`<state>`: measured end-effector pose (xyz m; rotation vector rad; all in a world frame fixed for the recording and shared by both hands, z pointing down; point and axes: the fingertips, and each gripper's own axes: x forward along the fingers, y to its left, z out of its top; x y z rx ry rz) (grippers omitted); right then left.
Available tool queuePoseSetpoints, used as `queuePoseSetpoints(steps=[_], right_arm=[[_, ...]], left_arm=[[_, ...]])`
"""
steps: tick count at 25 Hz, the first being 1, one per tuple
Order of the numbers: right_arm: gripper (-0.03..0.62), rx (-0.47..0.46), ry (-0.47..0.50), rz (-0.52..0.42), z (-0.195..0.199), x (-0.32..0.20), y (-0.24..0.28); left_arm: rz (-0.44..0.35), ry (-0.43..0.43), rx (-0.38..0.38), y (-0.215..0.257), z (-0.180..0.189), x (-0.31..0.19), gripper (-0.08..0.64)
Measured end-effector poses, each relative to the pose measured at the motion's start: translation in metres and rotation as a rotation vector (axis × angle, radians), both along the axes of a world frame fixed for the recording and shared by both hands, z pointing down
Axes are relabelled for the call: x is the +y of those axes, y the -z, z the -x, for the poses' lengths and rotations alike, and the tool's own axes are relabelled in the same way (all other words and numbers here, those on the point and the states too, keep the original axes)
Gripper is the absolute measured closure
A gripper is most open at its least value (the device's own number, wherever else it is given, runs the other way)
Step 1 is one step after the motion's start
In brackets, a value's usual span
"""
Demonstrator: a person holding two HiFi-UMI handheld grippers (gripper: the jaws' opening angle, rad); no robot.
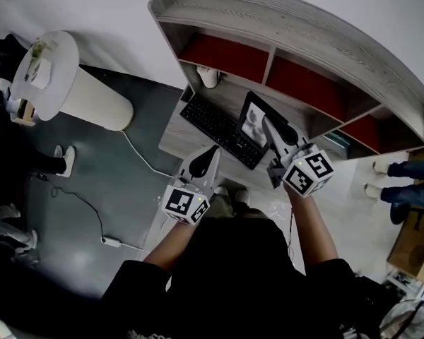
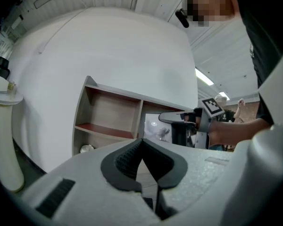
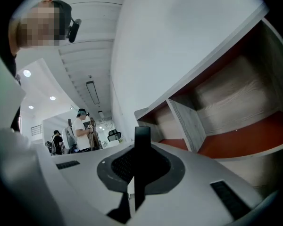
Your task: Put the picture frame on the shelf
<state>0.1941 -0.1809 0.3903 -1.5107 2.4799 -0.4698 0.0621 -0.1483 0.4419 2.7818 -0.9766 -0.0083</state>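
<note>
Right gripper point(image 1: 274, 130): jaws drawn narrow and clamped on the picture frame point(image 1: 253, 126). In the right gripper view the frame shows edge-on as a thin dark upright strip between the pads.

Picture frame: black-bordered with a grey-toned picture, held upright above the bench point(image 1: 175, 137). In the head view it stands just past the right end of the keyboard point(image 1: 219, 127), at about 1 o'clock from picture centre. It is in front of the shelf point(image 1: 304, 27) and not inside any compartment. Whether its lower edge touches the keyboard cannot be told.

Left gripper point(image 1: 210, 155): jaws together with nothing between them. The left gripper view shows the dark pads meeting at their tips, with only bench surface behind. In the head view it sits at 8 o'clock from the frame, near it but apart, at the bench's near edge.

Shelf: pale wood unit with red-floored compartments, running from 12 o'clock to 3 o'clock in the head view. The compartments visible in both gripper views hold nothing. A small white object point(image 1: 208, 76) sits on the bench below the leftmost compartment; what it is cannot be made out.

Surroundings: a round white pedestal table point(image 1: 56, 69) at 10 o'clock, well apart from the bench. A white cable point(image 1: 85, 203) trails over the floor at 8 o'clock
</note>
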Motion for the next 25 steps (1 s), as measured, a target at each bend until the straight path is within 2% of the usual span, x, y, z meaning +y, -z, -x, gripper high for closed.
queuePoseSetpoints(steps=[4, 8, 11, 16, 25], right_arm=[[0.572, -0.005, -0.011, -0.012, 0.013, -0.028, 0.014], [0.572, 0.036, -0.004, -0.05, 0.032, -0.066, 0.028], [0.572, 0.058, 0.033, -0.071, 0.053, -0.095, 0.03], [0.572, 0.002, 0.07, -0.115, 0.074, -0.146, 0.035], [0.572, 0.004, 0.095, -0.129, 0.094, -0.217, 0.018]], left_arm=[[0.023, -0.036, 0.034, 0.002, 0.005, -0.008, 0.543], [0.047, -0.078, 0.041, 0.0, 0.009, -0.024, 0.543], [0.039, -0.071, 0.062, 0.004, 0.018, -0.038, 0.543], [0.011, -0.088, 0.117, 0.018, 0.025, -0.063, 0.543], [0.035, -0.063, 0.164, 0.015, 0.037, -0.093, 0.543]])
